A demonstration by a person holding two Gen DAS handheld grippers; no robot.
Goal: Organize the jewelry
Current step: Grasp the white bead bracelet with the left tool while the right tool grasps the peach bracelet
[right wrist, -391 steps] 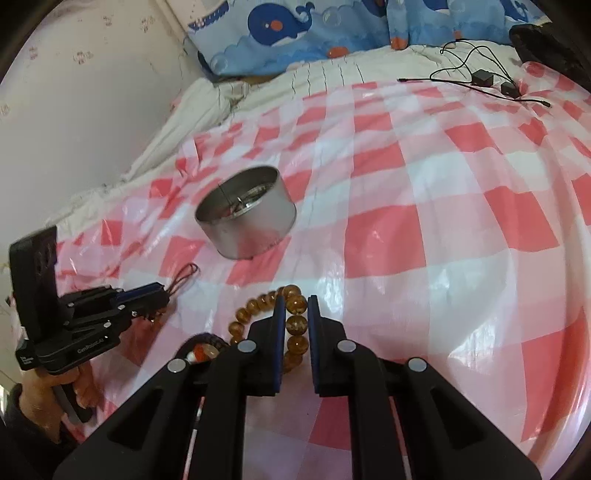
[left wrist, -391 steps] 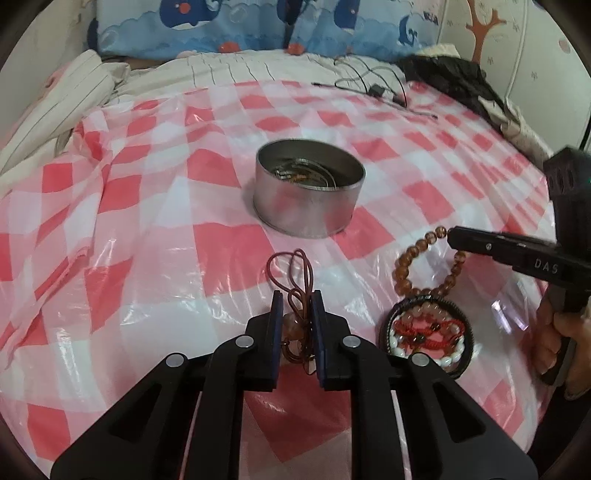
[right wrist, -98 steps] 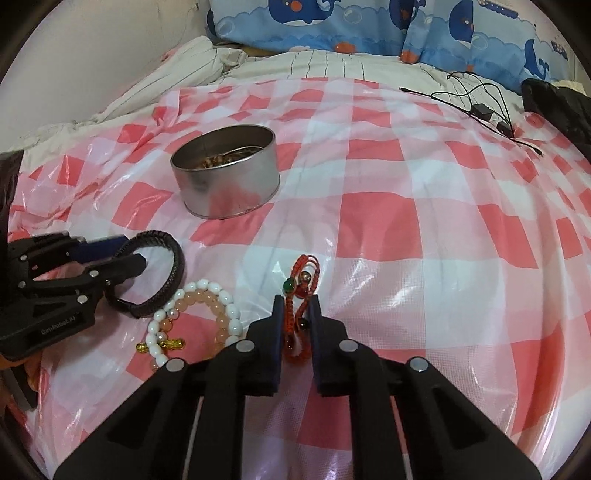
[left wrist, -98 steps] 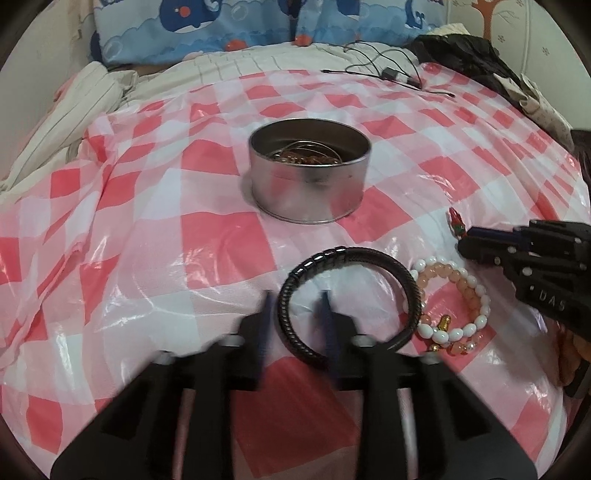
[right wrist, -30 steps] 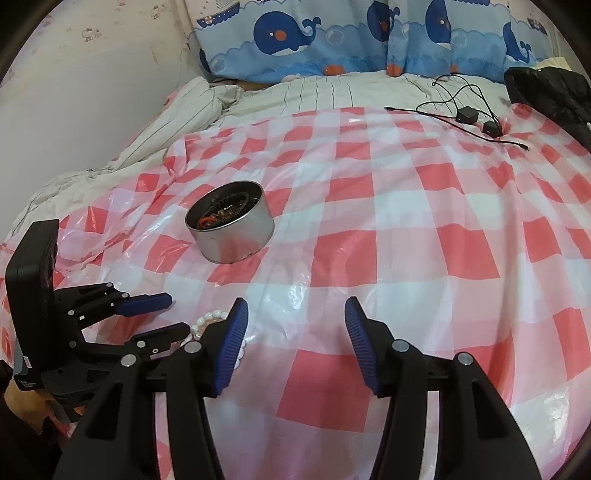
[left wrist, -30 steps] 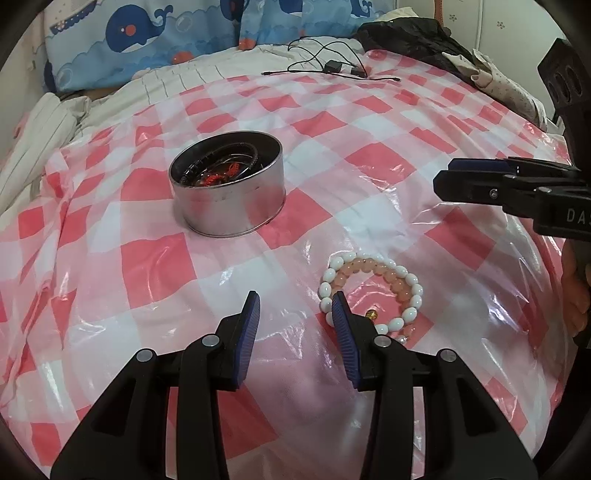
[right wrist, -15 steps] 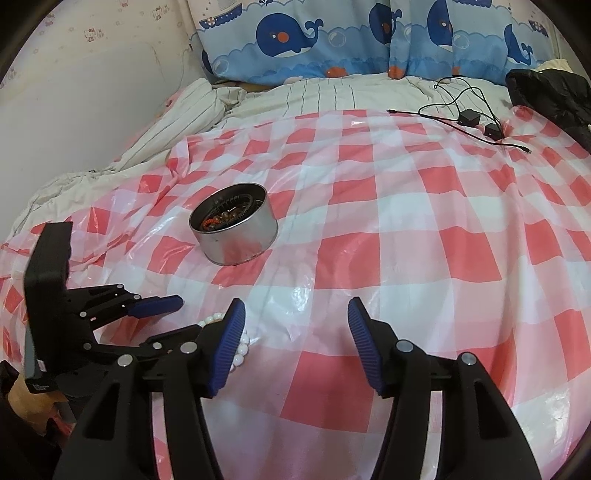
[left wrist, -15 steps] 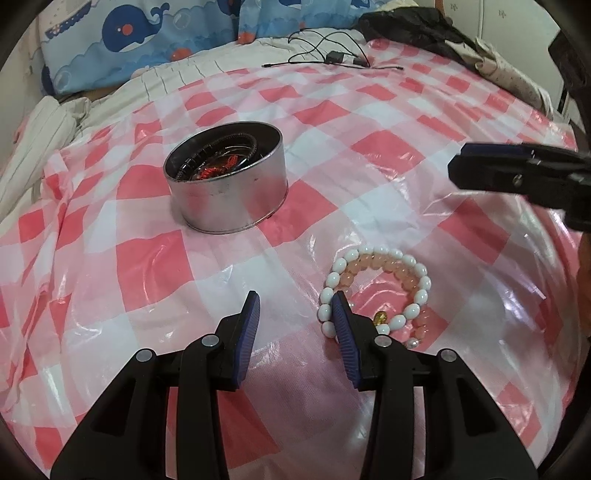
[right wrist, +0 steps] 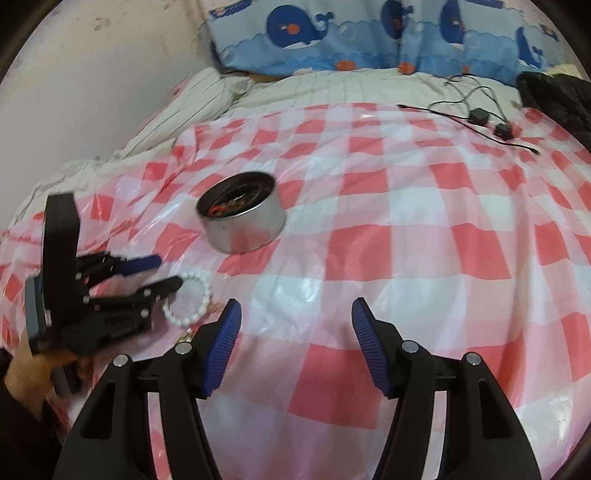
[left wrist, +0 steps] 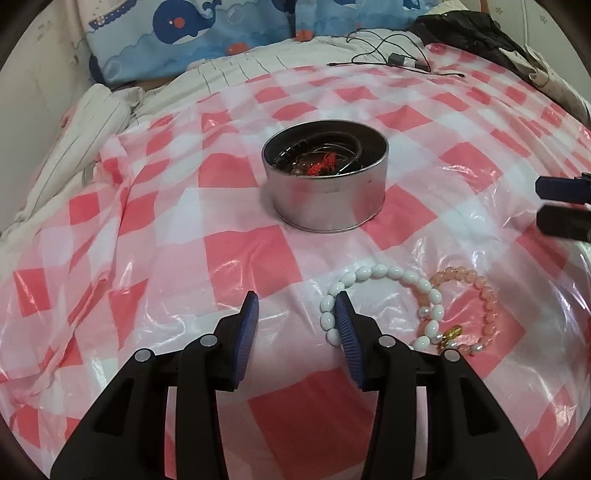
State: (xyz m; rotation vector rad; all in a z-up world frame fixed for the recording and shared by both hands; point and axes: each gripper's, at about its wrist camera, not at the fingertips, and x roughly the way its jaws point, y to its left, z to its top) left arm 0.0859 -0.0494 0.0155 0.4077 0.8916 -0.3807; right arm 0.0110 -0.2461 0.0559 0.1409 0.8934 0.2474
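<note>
Left wrist: white bead bracelet nearer.

Spread over the bed: a glossy red-and-white checked plastic sheet, wrinkled along its left edge. Under it, striped cream bedding, bunched at the left. Behind, blue whale-print pillows against a pale wall. At the far right, black cables with small adapters beside a dark heap, perhaps a jacket.
</note>
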